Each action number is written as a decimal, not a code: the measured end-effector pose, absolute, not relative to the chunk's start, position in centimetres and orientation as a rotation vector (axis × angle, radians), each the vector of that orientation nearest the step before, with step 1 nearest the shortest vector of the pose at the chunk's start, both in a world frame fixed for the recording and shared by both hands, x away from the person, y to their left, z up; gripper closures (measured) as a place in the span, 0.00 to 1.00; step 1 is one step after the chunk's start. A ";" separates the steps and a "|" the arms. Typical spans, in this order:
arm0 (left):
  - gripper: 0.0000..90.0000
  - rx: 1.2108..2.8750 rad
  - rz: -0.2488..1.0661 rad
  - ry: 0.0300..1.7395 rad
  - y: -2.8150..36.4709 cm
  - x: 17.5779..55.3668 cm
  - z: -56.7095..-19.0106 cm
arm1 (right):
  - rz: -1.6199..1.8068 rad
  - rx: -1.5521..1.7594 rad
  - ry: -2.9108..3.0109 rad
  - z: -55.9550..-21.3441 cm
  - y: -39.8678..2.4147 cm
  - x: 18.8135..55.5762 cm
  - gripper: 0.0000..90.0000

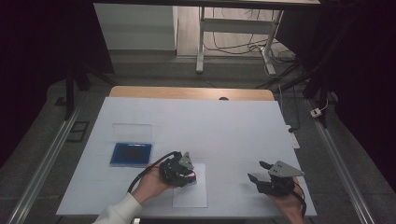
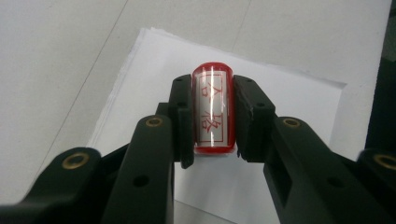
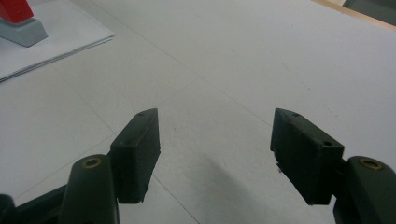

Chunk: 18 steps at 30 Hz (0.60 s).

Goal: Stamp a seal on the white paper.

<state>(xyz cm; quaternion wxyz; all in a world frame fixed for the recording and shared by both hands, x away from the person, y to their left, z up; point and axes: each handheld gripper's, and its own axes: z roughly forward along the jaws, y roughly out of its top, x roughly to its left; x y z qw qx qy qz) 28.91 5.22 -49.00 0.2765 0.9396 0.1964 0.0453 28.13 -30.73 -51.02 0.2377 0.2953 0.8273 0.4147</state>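
The step in hand looks like stamping: the left gripper (image 1: 186, 173) has its jaws clamped on a stamp (image 2: 213, 111), holding it over a sheet of paper (image 1: 190, 198) near the table's (image 1: 233, 126) front edge. In the left gripper view the stamp stands between the two black pads – a rounded clear plastic body with red ends and a label of red characters under a glossy face. Whether its base touches the paper I cannot tell.

The next move probably calls for a straight, even press down onto the paper, then a clean lift without sliding – the smooth plastic could twist in the pads.

The right gripper (image 1: 263, 178) rests well apart at the right, jaws wide and holding nothing. A flat blue ink pad (image 1: 131, 153) sits to the left of the paper, its clear lid (image 1: 132, 129) lying just behind it. The table cover is matte white; the paper is thin and crisp-edged.
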 end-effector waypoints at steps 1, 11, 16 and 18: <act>0.79 2.531 0.124 0.525 5.2 28.9 -49.0 | 1.134 0.808 2.267 -51.0 -30.7 28.1 0.36; 0.79 2.545 0.128 0.530 5.0 28.9 -49.1 | 1.134 0.807 2.269 -51.1 -30.5 28.1 0.36; 0.79 2.555 0.141 0.529 4.9 28.8 -49.1 | 1.134 0.805 2.270 -51.0 -30.5 28.1 0.36; 0.79 2.556 0.141 0.528 4.9 28.8 -49.1 | 1.135 0.805 2.269 -51.0 -30.5 28.1 0.36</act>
